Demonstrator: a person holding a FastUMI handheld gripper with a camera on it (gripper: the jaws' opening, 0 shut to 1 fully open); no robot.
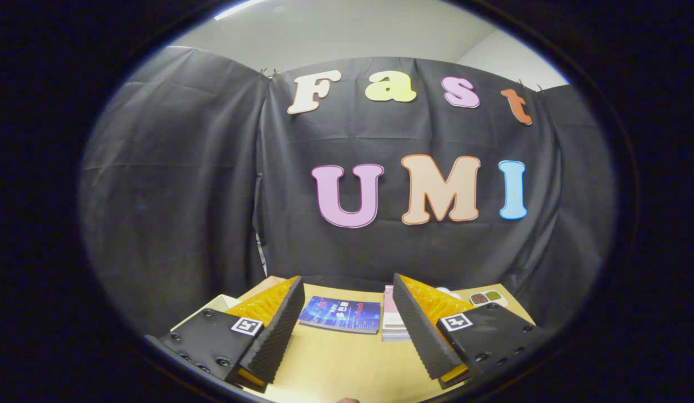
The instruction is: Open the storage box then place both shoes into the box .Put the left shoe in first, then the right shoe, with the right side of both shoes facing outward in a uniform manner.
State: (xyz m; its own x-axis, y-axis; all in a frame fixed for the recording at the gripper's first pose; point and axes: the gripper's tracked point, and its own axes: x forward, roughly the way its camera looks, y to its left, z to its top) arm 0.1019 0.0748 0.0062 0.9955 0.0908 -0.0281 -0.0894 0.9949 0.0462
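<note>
We see the gripper [347, 319] held level above the worktop [336, 364], its two fingers spread wide with nothing between them but bare wood, so it carries nothing. Held this high and pointed at the booth's cloth wall rather than down, it looks to us like a carrying or resting pose, not a reach; we judge it fits both a pause ahead of work and a withdrawal after it, and this one moment cannot settle which. Just beyond the fingers a blue book [340, 314] lies flat, its long side running across our line of sight. Beside it, partly behind the right finger, a stack of pale booklets [393, 324] sits with a pink cover on top. Farther right, near the worktop's back edge, a small dish [488, 298] holds what look like dark and green grains, probably parked there out of the working zone. By the left finger a pale board edge [204, 310] juts out; we cannot tell what it belongs to. As for the storage box and the two shoes, we cannot say where they lie, which way they point, or how their long axes run.
</note>
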